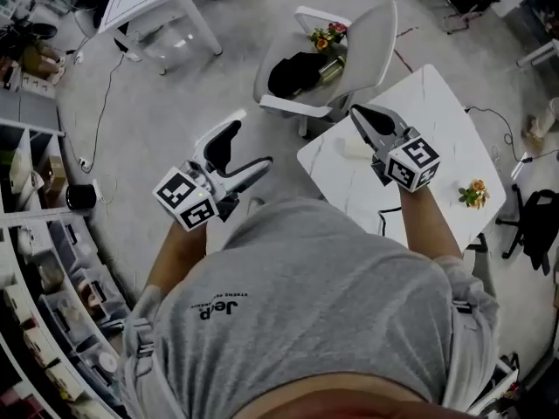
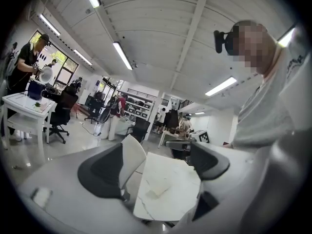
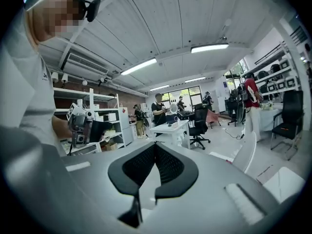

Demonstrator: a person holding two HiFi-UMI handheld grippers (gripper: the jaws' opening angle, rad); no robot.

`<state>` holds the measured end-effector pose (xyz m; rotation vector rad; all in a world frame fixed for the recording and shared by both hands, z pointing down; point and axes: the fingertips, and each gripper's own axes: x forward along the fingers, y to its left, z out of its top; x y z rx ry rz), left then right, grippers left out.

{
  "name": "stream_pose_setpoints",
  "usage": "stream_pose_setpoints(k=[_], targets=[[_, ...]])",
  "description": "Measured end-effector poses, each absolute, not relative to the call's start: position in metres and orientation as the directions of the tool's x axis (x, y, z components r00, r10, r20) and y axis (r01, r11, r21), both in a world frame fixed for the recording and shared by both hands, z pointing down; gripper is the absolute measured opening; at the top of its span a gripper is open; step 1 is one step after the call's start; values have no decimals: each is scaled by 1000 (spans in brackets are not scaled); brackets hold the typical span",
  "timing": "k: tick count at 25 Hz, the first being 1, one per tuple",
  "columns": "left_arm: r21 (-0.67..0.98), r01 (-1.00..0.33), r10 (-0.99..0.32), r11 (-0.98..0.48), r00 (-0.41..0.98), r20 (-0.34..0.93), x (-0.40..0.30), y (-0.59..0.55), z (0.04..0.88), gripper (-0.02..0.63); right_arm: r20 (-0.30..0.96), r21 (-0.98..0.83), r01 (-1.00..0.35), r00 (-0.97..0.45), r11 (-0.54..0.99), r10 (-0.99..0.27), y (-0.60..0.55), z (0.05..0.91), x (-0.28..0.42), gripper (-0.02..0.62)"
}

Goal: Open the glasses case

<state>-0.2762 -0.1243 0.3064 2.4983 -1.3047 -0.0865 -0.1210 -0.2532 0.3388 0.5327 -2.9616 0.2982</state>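
Observation:
A small pale case [image 1: 352,147] lies near the left corner of the white marble table [image 1: 437,125]; in the left gripper view the case [image 2: 157,192] shows low on the tabletop [image 2: 168,172]. My right gripper [image 1: 357,113] hovers over that corner, just above the case, with its black jaws pressed together and nothing between them [image 3: 155,149]. My left gripper [image 1: 245,149] hangs over the floor left of the table, jaws wide apart and empty [image 2: 156,167]. Both point about level.
A white chair [image 1: 371,37] stands against the table's far-left side, holding a black bundle [image 1: 295,72] and flowers [image 1: 327,37]. More flowers [image 1: 474,193] lie at the table's right edge. Shelving [image 1: 48,269] lines the left; another white table [image 1: 153,3] stands far left.

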Motion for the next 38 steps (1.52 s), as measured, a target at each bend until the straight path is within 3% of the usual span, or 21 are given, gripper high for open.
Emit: stream_pose_setpoints(k=[8,16,28,38], targets=[[257,-699,-708,-667,703,75,-305,-160,307,462,179,-117,-492,-865,863,-469,-246,325,-128,3],[189,-634,-615,-750,773,157,-256,-189,328,462,153,-98,-561,-825,822,-544,-258,320,-81,3],[104,-436,-364,-894,842,399,-114,-226,444,460,169,-149,-654,-756,742,-633,-272,359,27,3],[25,-282,-198,-959,731,653,-38,-226,599,460,218,-186,-692,-721,697,-658,-258,410,86,3]])
